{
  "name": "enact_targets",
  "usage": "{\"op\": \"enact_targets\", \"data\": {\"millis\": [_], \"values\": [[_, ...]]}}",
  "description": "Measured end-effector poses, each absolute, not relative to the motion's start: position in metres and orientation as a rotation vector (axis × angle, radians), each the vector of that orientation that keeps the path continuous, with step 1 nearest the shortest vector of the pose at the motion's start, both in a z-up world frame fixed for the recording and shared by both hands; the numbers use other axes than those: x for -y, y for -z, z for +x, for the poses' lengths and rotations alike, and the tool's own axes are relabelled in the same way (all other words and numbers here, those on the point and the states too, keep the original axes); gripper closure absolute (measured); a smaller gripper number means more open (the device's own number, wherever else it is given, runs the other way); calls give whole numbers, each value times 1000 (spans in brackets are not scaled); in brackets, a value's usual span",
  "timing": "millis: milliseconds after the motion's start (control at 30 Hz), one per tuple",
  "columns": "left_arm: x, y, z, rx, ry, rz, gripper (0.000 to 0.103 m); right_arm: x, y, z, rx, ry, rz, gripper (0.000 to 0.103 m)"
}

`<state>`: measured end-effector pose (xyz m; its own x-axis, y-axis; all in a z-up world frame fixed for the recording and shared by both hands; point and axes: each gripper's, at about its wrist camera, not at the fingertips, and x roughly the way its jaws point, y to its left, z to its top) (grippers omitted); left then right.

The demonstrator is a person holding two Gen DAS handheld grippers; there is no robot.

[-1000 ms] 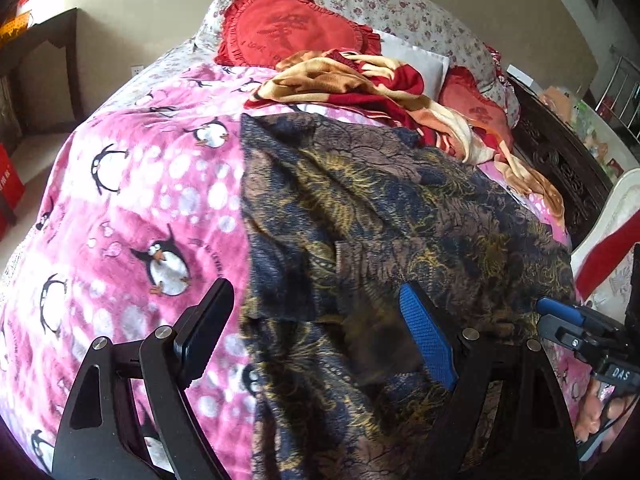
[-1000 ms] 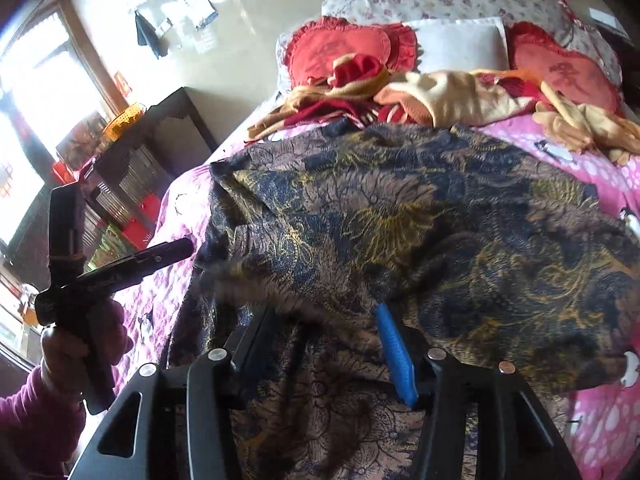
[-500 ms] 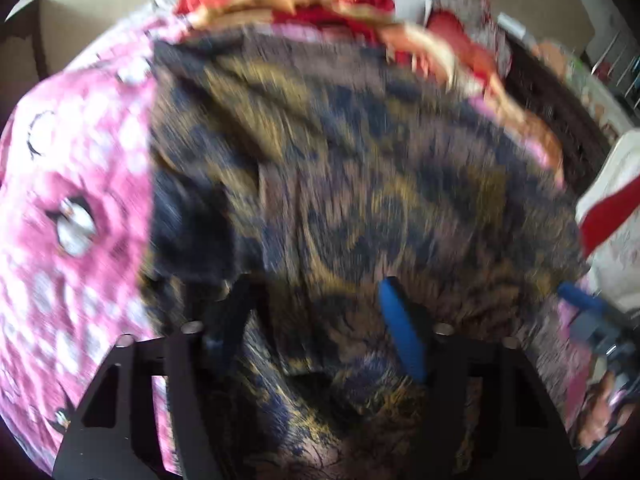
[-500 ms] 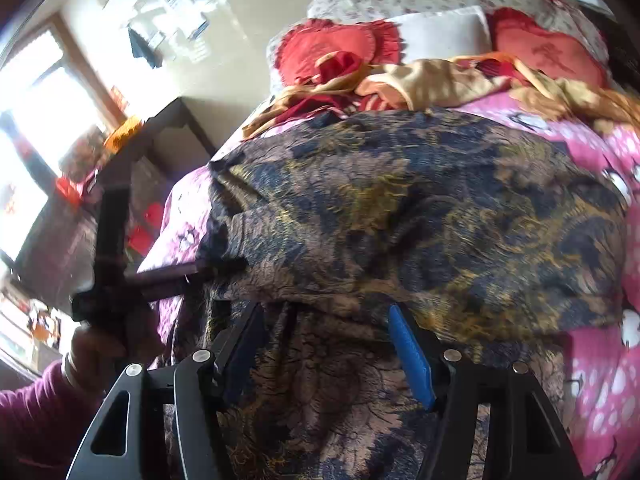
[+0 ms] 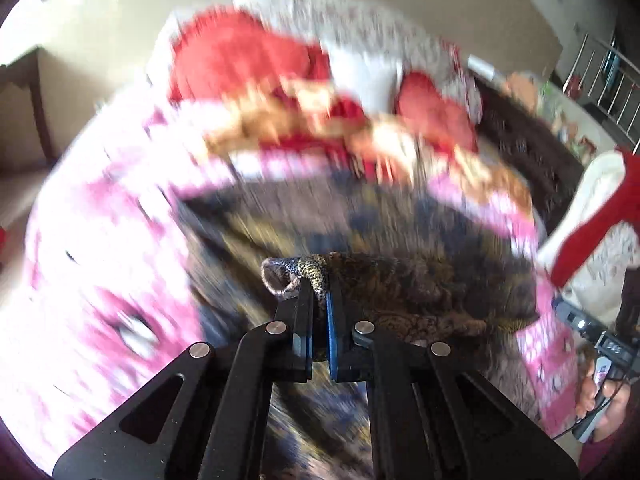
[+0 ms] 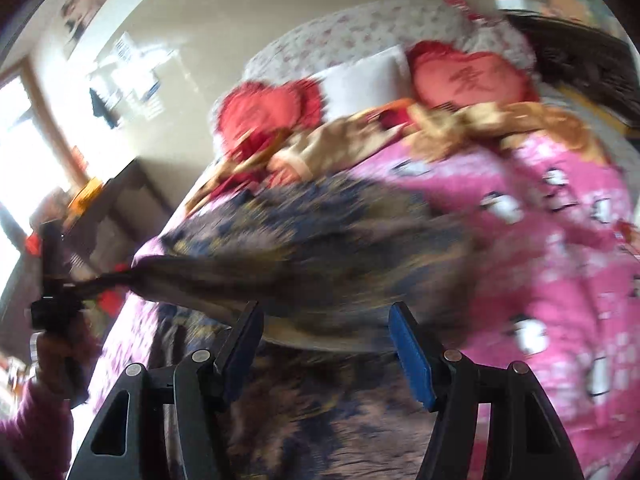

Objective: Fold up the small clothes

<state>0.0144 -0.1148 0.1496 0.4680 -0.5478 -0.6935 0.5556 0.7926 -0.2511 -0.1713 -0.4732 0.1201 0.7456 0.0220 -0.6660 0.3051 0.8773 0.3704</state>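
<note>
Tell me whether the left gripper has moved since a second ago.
Yes. The left gripper, then open beside the dark floral garment, is now shut on its edge and has swung up: the red heart cushion sits lower in its view.

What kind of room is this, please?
Most likely a bedroom: a bed under a pink blanket, red pillows at its head, and a dark garment pinched in the left tongs.
</note>
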Motion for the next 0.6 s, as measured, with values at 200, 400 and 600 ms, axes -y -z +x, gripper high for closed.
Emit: {"op": "enact_targets", "data": {"millis": [200, 400, 600], "values": [[83, -132, 37, -876, 542, 35, 99, 519, -110, -177, -708, 299, 594, 24], [93, -93, 30, -937, 513, 92, 99, 531, -94, -127, -778, 281, 574, 24], [98, -92, 34, -915, 500, 84, 99, 547, -81, -72, -853, 344, 471, 87]]}}
